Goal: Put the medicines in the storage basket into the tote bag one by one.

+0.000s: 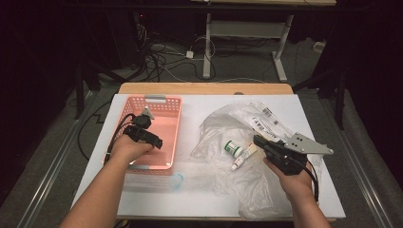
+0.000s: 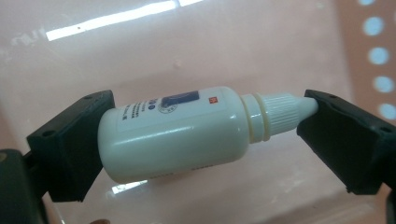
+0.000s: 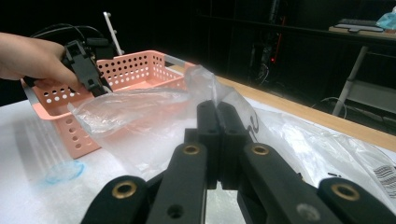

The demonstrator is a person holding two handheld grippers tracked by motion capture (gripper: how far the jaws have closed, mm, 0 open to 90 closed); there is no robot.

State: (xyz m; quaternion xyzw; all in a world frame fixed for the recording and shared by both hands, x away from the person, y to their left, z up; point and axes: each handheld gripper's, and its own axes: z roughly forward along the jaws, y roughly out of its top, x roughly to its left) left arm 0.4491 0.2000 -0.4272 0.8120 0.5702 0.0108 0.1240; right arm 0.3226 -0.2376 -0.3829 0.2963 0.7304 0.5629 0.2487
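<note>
Left gripper view: left claw grips white dropper bottle end to end, inside pink basket. Right claw fully closed, pinching clear plastic bag.

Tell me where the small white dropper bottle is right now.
The white dropper bottle lies sideways, gripped end to end in the left tool, just above the floor of the pink basket on the table's left side.

I see a salmon-pink basket with rows of round holes and a grey handle. My left gripper has black jaws around a creamy white dropper bottle with a dark blue and red label. The table is white with a tan wooden far edge. The plastic bag is clear with black barcode print.
</note>
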